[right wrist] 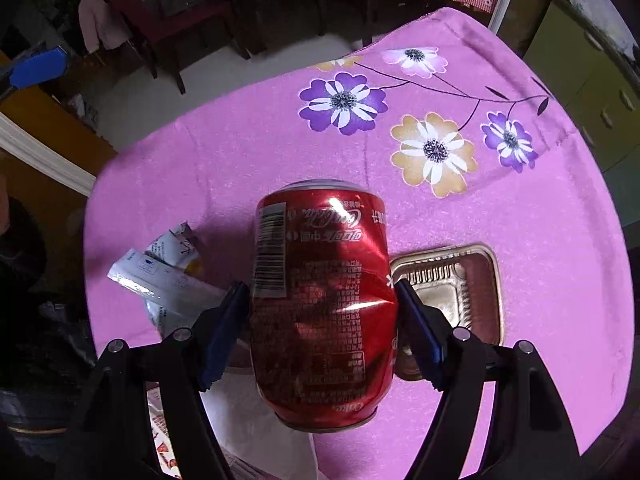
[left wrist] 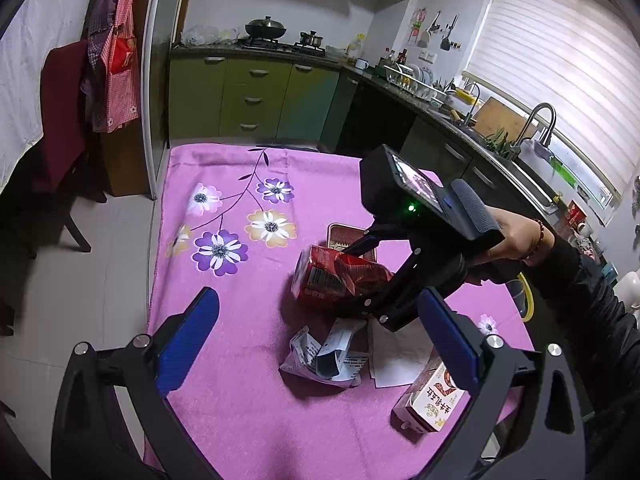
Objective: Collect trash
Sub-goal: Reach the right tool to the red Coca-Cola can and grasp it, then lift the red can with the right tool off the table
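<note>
Left wrist view: left hand-held gripper (left wrist: pixel 320 344) has its blue pads wide apart w/ nothing between them, hanging over a table w/ a pink flowered cloth (left wrist: pixel 240 400). Under it lies a crumpled white wrapper (left wrist: pixel 324 360), next to a flat white paper (left wrist: pixel 394 364). A milk carton (left wrist: pixel 430 400) lies just by the right-side pad. Further off, the right hand-held gripper (left wrist: pixel 360 276), held by a person's hand (left wrist: pixel 516 240), sits over a dented red cola can (left wrist: pixel 336 276); a brown plastic tray (left wrist: pixel 340 234) is right behind the can.

Right wrist view: right hand-held gripper (right wrist: pixel 322 312) is clamped on the red cola can, pads pressed on both sides, side creased at the right pad. Can't tell if the can is off the cloth. Tray (right wrist: pixel 460 292) is just right of it, wrapper (right wrist: pixel 168 272) to the left. Left gripper's blue pad shows at the upper left edge.
</note>
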Tool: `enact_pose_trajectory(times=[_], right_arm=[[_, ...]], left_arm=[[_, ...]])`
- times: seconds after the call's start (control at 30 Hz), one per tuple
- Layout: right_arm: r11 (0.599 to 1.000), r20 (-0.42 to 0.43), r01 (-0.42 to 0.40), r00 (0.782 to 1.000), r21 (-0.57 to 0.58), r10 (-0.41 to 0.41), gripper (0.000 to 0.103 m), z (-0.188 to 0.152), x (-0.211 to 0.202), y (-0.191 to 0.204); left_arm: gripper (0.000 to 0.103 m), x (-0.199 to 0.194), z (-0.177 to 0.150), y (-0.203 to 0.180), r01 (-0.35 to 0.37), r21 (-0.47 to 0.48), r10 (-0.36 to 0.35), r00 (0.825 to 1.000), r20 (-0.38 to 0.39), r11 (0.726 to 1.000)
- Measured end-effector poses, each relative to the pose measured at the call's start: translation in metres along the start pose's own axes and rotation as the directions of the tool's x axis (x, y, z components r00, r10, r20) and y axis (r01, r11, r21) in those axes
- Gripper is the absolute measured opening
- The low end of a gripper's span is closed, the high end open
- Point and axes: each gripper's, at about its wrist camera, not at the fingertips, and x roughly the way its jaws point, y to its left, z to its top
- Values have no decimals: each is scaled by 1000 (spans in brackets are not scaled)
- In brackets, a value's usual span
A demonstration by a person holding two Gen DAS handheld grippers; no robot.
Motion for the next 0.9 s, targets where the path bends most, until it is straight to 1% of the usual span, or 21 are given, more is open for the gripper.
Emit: enact_pose_trajectory(times=[0.1, 0.23, 0.47, 0.63, 0.9], right_arm=[[1000, 7, 27, 1000, -8, -27, 72, 0, 3, 4], [999, 33, 35, 999, -4, -35, 71, -2, 0, 7], [998, 141, -9, 990, 58, 1, 71, -16, -33, 3], [991, 219, -79, 974, 105, 54, 71, -29, -54, -3], [995, 164, 14, 986, 103, -31, 71, -30, -41, 1]], left_arm=[[95, 2, 0, -1, 2, 3, -2, 1000, -8, 1000], [95, 3, -1, -1, 2, 9, -2, 1000, -12, 1000], [95, 5, 0, -1, 3, -1, -3, 1000, -15, 1000], [95, 5, 0, -6, 4, 21, -4, 1000, -16, 1000], [95, 8, -1, -12, 12, 40, -11, 1000, -27, 999]])
